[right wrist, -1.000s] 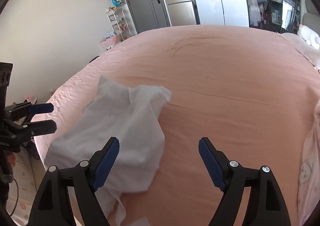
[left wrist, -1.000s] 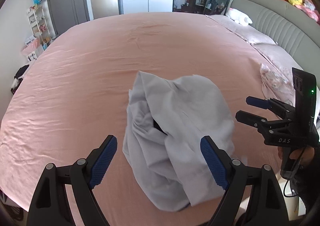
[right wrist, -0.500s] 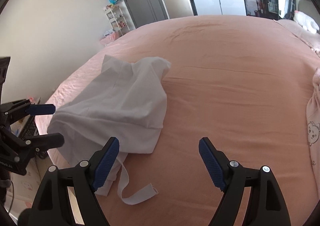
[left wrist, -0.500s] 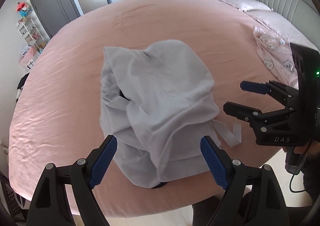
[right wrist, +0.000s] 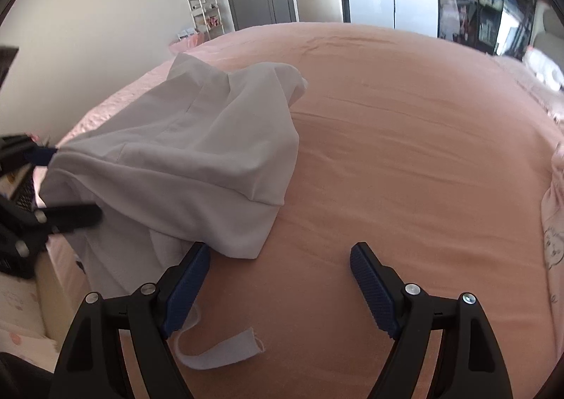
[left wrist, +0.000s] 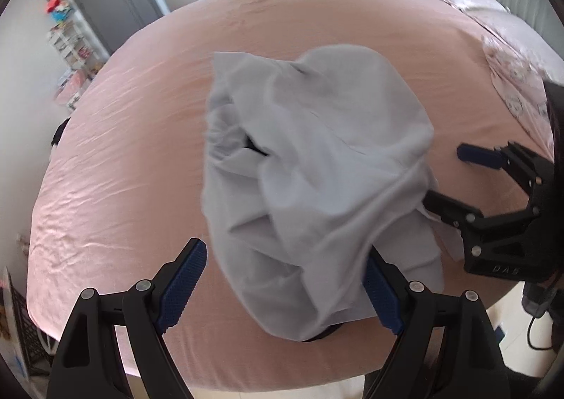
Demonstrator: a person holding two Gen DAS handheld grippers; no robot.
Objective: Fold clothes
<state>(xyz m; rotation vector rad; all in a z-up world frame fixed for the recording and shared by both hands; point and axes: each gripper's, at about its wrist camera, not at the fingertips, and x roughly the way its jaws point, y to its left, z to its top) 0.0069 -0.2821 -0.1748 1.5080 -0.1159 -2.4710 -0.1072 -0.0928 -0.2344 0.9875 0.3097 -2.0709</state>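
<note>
The crumpled pale grey cotton garment lies heaped near the front edge of the pink-sheeted bed, and it looks light, limp and easily dragged, so a hem or the white drawstring tape trailing from its near right corner seems the safest place to pinch. Both the left gripper and the right gripper stand spread wide and empty, one either side of the heap. Motion blur and folds hide which garment it is, and its near edge drops out of sight over the mattress.
</note>
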